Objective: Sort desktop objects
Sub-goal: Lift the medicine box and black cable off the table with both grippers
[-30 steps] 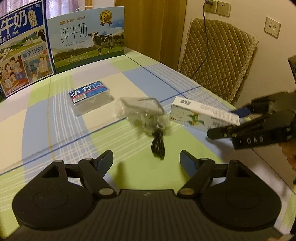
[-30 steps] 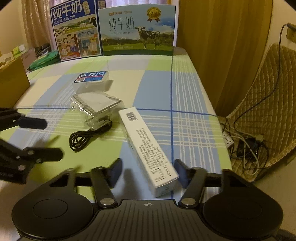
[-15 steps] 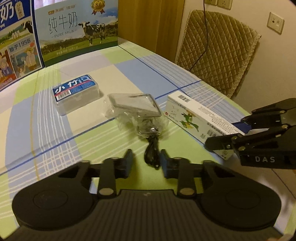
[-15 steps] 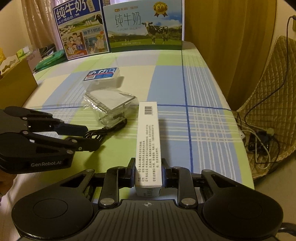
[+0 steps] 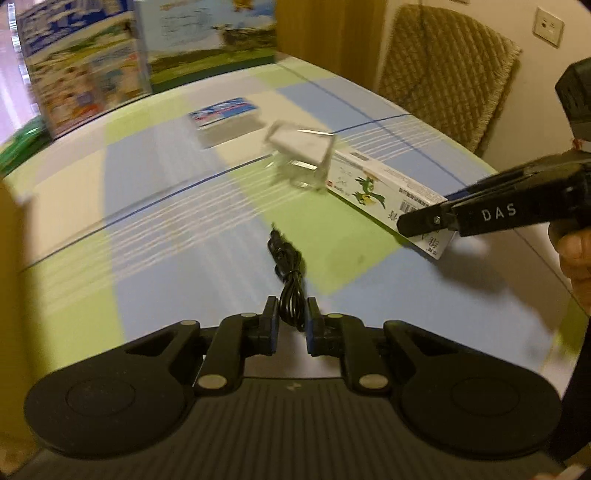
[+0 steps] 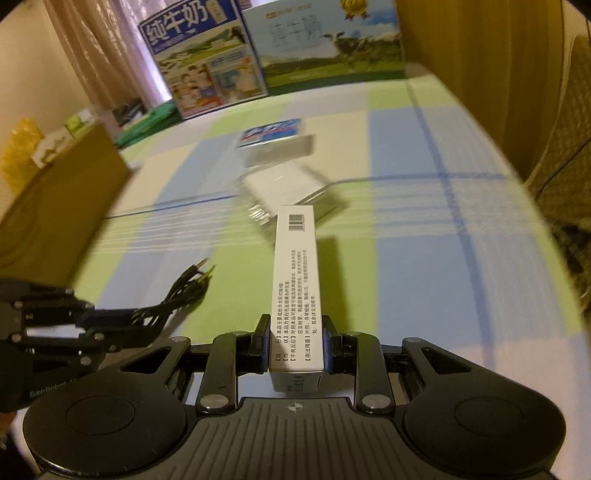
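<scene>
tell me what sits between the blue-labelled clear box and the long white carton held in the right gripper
A clear plastic packet lies between the blue-labelled box and the carton, seen in the right wrist view.

Matt black plastic fingers (image 6: 263, 341) pinch a smooth white cardboard box (image 6: 295, 295); rubbery black cable (image 5: 291, 291); checked cloth covers the desk (image 5: 166, 236); quilted fabric chair (image 5: 443, 74).

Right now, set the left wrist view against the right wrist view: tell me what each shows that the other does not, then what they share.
Left wrist only: the wall socket and the green bird print on the long white box.

Right wrist only: the brown cardboard box, the yellow bag, and the long white box's barcode top.

Both: the left gripper shut on the black cable, the right gripper shut on the long white box, the blue-labelled case, and the milk cartons.
</scene>
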Available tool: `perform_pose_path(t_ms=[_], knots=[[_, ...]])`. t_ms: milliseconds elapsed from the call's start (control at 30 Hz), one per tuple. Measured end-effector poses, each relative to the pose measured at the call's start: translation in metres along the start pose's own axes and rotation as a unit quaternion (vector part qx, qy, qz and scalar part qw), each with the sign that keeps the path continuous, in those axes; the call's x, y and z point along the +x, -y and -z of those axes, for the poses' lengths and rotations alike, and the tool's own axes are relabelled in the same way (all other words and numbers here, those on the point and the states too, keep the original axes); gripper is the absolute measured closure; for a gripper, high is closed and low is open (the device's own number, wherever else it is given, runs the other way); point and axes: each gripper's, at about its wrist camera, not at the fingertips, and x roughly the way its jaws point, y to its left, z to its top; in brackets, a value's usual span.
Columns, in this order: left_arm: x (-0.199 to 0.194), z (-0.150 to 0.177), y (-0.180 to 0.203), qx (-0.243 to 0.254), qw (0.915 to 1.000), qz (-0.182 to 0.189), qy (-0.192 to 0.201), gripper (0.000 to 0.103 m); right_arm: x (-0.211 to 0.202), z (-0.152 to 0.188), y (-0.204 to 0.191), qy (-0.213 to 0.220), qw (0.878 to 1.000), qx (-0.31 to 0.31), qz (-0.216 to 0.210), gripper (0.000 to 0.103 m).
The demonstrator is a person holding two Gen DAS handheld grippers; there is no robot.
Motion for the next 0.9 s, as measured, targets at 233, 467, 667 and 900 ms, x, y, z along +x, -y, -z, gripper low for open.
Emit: perform_pose_path(t_ms=[233,467,667,900], knots=[[-0.035,0.029,-0.006,-0.006,0.9994,-0.030,0.019,0.094,-0.004,0.026,-0.030,-0.002,0.999,0.023,-0.034,0.080],[-0.027,0.034,-0.011,-0.031,0.9991,-0.023,0.015,0.084,0.000,0.035,-0.043,0.019,0.999,-0.029,-0.002,0.077],[-0.018,0.034,-0.019,-0.068,0.9976,-0.017,0.006,0.079,0.005,0.034,-0.050,0.028,0.997,-0.059,0.029,0.058],[-0.008,0.029,-0.023,-0.092,0.9957,-0.012,0.004,0.079,0.009,0.033,-0.054,0.032,0.995,-0.088,0.044,0.054]])
